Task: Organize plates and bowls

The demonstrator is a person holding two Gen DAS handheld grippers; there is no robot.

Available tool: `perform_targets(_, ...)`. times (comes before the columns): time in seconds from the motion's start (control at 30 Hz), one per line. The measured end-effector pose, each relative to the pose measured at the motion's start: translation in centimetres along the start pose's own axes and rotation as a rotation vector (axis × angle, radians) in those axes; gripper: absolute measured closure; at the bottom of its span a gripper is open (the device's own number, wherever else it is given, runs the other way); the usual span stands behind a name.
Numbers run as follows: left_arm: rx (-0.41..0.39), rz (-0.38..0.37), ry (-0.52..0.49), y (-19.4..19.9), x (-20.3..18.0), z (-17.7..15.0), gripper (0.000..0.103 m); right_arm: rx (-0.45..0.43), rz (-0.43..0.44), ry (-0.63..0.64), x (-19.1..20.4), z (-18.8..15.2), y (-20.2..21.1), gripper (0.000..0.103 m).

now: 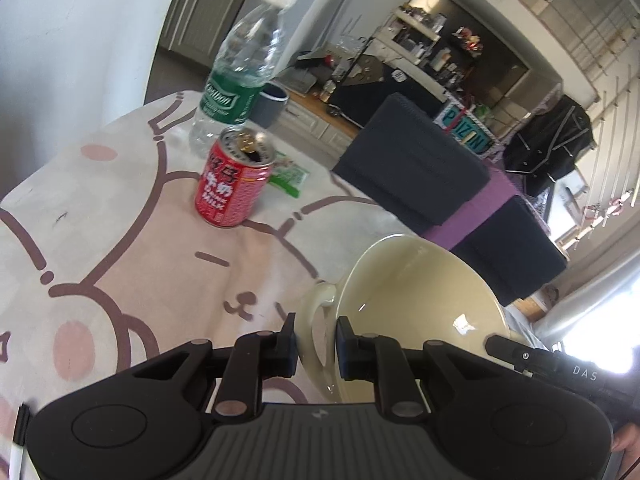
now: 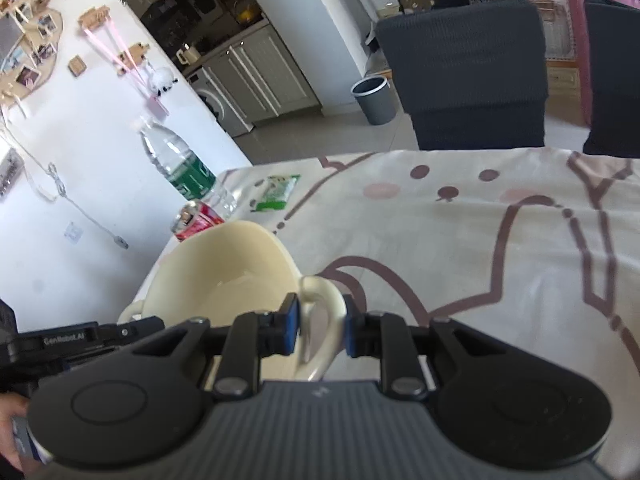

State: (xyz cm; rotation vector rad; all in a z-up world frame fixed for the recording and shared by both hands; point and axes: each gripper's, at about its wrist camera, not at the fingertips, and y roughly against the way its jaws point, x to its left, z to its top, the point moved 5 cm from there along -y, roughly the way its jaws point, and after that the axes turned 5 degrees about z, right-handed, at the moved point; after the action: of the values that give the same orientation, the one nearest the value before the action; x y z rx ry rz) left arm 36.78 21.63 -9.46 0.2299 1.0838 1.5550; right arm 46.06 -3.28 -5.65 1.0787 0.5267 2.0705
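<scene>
A cream two-handled bowl [image 1: 416, 316] is held tilted above the cartoon-print tablecloth [image 1: 120, 240]. My left gripper [image 1: 316, 342] is shut on the bowl's one loop handle [image 1: 316, 320]. My right gripper [image 2: 320, 326] is shut on the bowl's other loop handle [image 2: 322, 312]. The bowl [image 2: 228, 276] is empty inside in the right wrist view. Each gripper's body shows at the far side of the bowl in the other's view.
A red milk can [image 1: 234, 178], a clear water bottle with a green label [image 1: 240, 76] and a green packet [image 1: 290, 174] stand at the table's far side near the white wall. Dark chairs [image 2: 468, 72] stand behind the table. A grey bin [image 2: 374, 98] is on the floor.
</scene>
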Motion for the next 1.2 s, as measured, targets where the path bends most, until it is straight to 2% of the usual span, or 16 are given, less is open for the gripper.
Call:
perform_targets(0.4,0.001,-0.079,-0.047,6.5,-4.2,-4.2,0.084,-0.042,-0.091,-0.036,1.7,-3.3,9.5,0.076)
perform_targets(0.7,-0.013,-0.158,-0.098,10.8,-8.3,-7.8,0.084,-0.126,-0.145,-0.067,1.9,-6.7,16.3,0.076)
perform_targets(0.97,0.019,-0.202,-0.191,11.8,-12.4,-11.9,0.084,-0.187,-0.197,-0.126,-0.2,-11.6,21.5,0.076)
perform_targets(1.2,0.069,-0.229,-0.251,10.6,-15.2,-16.0,0.084,-0.217,-0.220,-0.222,-3.8,-15.8,24.7,0.076)
